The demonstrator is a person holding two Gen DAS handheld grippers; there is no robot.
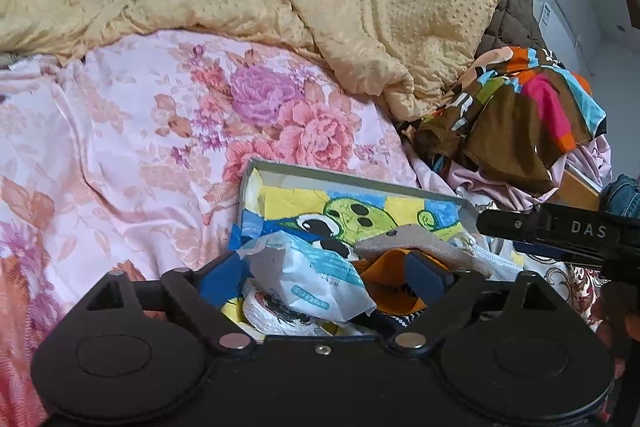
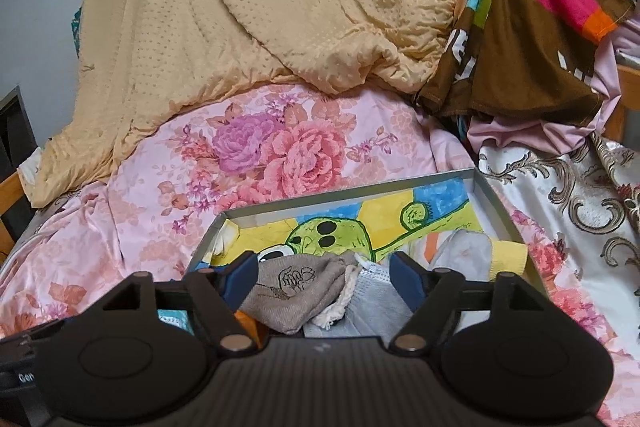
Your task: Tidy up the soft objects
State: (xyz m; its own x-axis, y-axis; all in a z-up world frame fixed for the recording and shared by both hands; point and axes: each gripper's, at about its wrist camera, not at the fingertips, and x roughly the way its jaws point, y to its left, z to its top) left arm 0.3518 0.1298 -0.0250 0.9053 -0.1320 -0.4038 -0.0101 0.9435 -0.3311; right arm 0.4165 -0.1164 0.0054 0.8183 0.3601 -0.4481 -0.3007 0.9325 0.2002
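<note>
Both grippers hover over the shallow grey box (image 1: 360,183) that sits on the pink floral bedspread (image 1: 140,131), and both stand spread wide. The left gripper (image 1: 326,273) has its blue pads either side of a white wipes packet (image 1: 308,275), but the pads are clear of it, nothing gripped. Beside the packet lies an orange item (image 1: 390,279), and a beige knitted cloth (image 1: 424,241) drapes across the middle of the box.

Over on the right wrist view, the right gripper (image 2: 322,277) is parted too, with that beige cloth (image 2: 296,285) and a grey face mask (image 2: 370,301) lying loose between the pads, neither one pinched. A white sock with a yellow cuff (image 2: 480,253) rests in the box's right corner. The box floor shows a cartoon towel (image 2: 340,227) in green, yellow and blue.

Behind it all, a yellow quilt (image 2: 280,7) is heaped, with a brown multicoloured garment (image 2: 540,27) piled to its right
</note>
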